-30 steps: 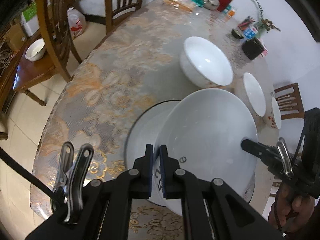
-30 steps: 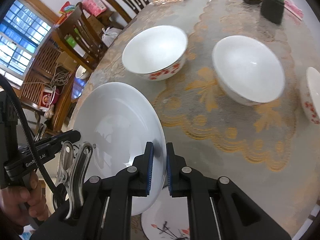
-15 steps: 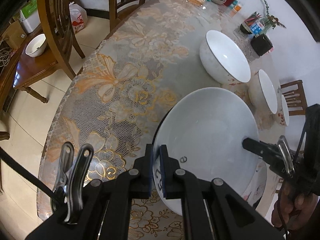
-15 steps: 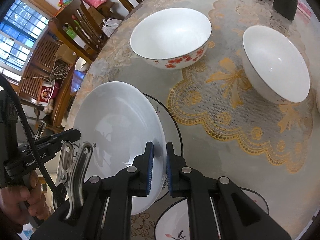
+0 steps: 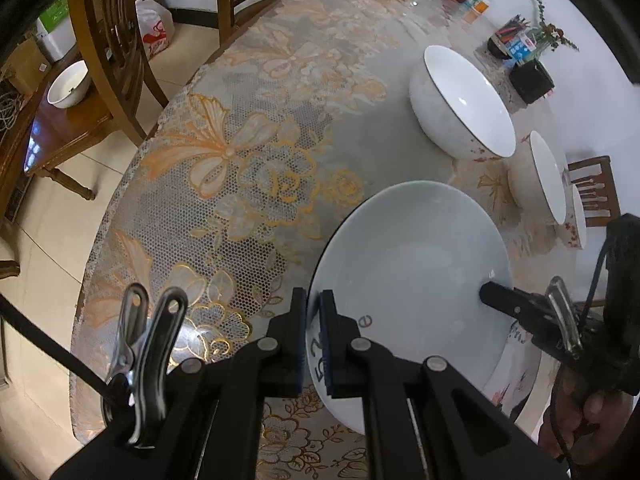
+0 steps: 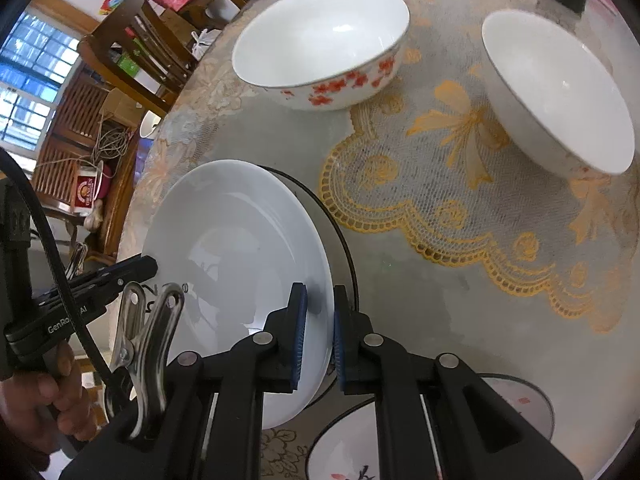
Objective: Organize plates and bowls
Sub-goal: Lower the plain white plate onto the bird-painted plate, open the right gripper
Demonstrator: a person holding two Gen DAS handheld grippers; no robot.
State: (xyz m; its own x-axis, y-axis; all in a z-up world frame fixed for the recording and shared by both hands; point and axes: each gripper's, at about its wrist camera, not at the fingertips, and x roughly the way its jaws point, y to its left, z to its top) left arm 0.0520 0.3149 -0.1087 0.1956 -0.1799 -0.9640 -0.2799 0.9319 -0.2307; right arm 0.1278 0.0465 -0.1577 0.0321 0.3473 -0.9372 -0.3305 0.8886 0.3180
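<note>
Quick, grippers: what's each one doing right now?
Left gripper: shut on the white plate rim.
Right gripper: shut on the same plate's opposite rim.

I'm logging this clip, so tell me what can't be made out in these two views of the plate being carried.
- Black-rimmed plate, right wrist view: mostly hidden behind the white plate; touching or apart, unclear.
- Flower-painted dish, right wrist view: cut by the bottom edge and the right gripper.
- Print on the white plate, left wrist view: partly covered by the left gripper.
- Farthest bowl, left wrist view: only a sliver shows.
</note>
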